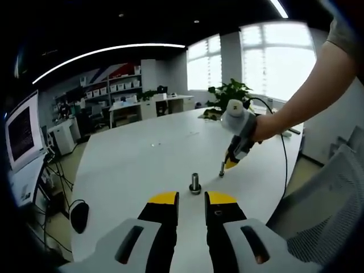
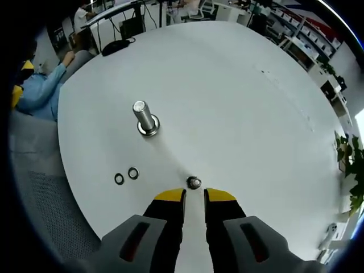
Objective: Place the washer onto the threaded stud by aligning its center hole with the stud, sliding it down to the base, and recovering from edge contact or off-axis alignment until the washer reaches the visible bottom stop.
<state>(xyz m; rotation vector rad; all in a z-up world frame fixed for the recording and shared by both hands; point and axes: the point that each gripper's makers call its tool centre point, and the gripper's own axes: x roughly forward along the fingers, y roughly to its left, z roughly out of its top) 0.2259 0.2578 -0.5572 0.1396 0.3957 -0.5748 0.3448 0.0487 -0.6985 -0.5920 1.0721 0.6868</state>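
Note:
The threaded stud stands upright on its round base on the white table. My left gripper is just short of it, jaws a narrow gap apart with nothing between them. Two loose washers lie flat near the table edge. A small round metal piece stands on the table right at the tips of my right gripper. Those jaws are slightly parted, with bare table showing in the gap. A person's arm holds that gripper, tilted down.
The curved table edge runs close to the washers, with a grey chair beyond it. A black mouse, a monitor and a plant stand around the table. A person in a blue sleeve sits nearby.

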